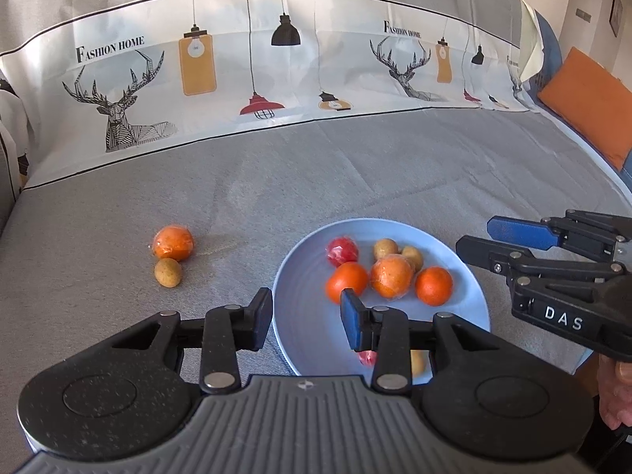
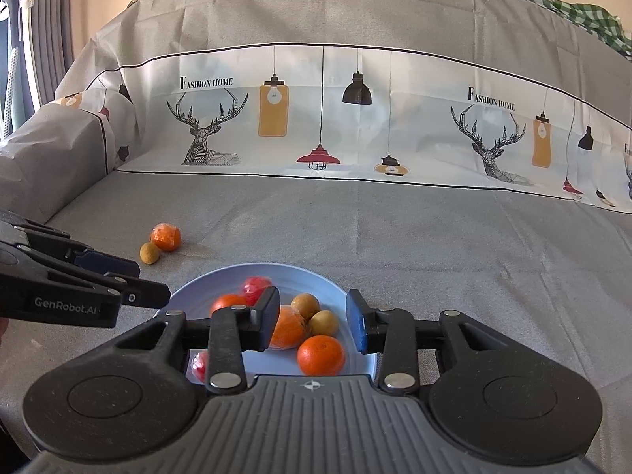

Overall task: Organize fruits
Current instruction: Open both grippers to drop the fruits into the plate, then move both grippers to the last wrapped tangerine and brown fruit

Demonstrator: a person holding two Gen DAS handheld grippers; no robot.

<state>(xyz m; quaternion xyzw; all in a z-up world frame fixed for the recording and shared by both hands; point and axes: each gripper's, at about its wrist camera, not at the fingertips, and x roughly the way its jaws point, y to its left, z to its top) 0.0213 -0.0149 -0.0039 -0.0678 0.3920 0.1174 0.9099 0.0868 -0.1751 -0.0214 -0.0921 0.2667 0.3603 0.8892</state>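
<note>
A light blue plate (image 1: 466, 316) (image 2: 276, 266) on the grey cloth holds several fruits: oranges (image 1: 433, 285) (image 2: 320, 354), a wrapped orange (image 1: 392, 276) (image 2: 290, 331), red fruits (image 1: 342, 251) and small tan fruits (image 1: 386, 249). To the left, off the plate, a wrapped orange (image 1: 173, 241) (image 2: 166, 236) lies on the cloth, touching a tan fruit (image 1: 168, 272) (image 2: 150, 252). My left gripper (image 1: 308, 316) hangs open over the plate's left rim, holding nothing. My right gripper (image 2: 314, 322) stands open above the plate's fruits, its pads pressing on none of them.
The grey cloth (image 2: 434, 237) covers a sofa seat, with a printed backrest panel (image 1: 276, 59) behind. An orange cushion (image 1: 588, 102) lies at the far right. A person's hand (image 1: 616, 391) holds the right gripper's handle.
</note>
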